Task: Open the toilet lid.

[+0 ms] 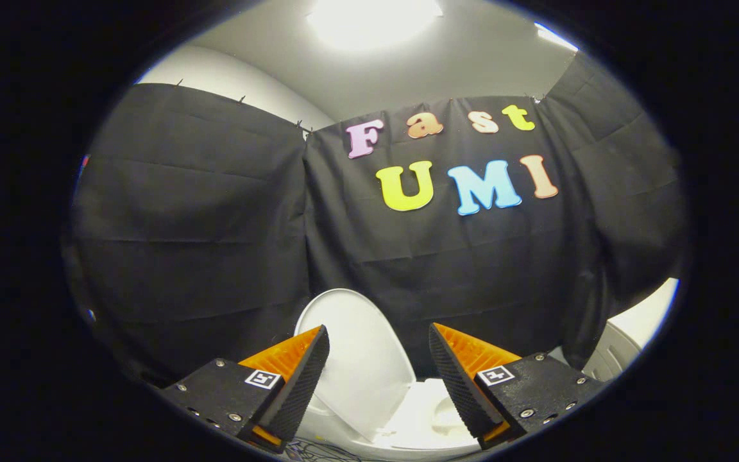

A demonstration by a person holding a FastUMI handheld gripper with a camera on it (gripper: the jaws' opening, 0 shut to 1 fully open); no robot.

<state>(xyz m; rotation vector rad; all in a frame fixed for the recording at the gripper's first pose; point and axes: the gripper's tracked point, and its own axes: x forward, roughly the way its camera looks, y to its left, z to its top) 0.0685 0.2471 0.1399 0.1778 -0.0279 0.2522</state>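
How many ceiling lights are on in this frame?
2: a big light above the raised toilet lid, a smaller light further right. Others may be hidden. The hand-held gripper is open, holding nothing.

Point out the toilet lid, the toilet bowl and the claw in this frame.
toilet lid [360,359]: gripper view, middle of its raised white face, beyond the fingers.
toilet bowl [430,420]: gripper view, white rim between the fingers.
claw [379,337]: gripper view, open gap midway between the fingertips, holding nothing.
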